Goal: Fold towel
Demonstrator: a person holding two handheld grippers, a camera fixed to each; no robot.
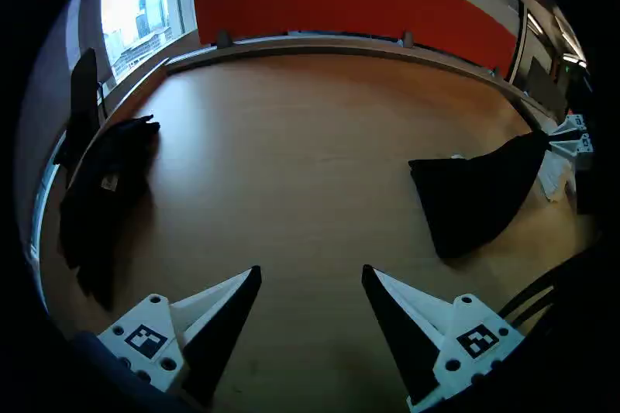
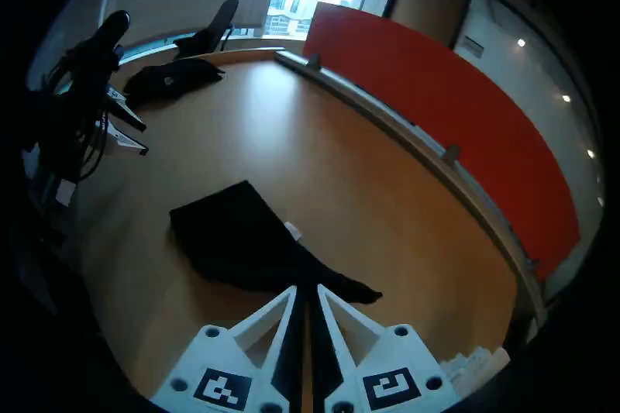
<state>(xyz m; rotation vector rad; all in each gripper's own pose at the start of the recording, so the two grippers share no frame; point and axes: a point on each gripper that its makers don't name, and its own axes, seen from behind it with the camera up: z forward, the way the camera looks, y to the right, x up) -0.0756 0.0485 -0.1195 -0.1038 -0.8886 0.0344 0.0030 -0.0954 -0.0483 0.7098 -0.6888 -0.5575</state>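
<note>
Right tool (image 2: 307, 289): jaws drawn almost together, a thin slit between them, both tips pressing on the near edge of the towel (image 2: 232, 242). In the left gripper view the same tool (image 1: 562, 138) is seen far to the right, with the cloth rising to its tips in a tent shape.

Left tool (image 1: 310, 267): jaws spread wide, nothing between them, bare table (image 1: 310, 142) below. In the right gripper view it (image 2: 145, 140) stands well apart, ahead and to the left of the right tool, jaws likewise parted.

Towel: black, one piece. Most of it lies flat on the table directly ahead of the right tool, spreading away and to the left; a narrow tail runs just past the tips to the right. A small white tag (image 2: 292, 231) sits on its far edge. From the left tool, the towel (image 1: 473, 196) is ahead and to the right, not touching.

Surroundings: a dark bundle (image 1: 101, 196) lies on the table to the left of the left tool, near the edge. A dark chair (image 1: 81, 103) stands beyond it. A red partition (image 1: 349, 2) runs along the table's far side; a window (image 1: 139, 10) is at upper left.
</note>
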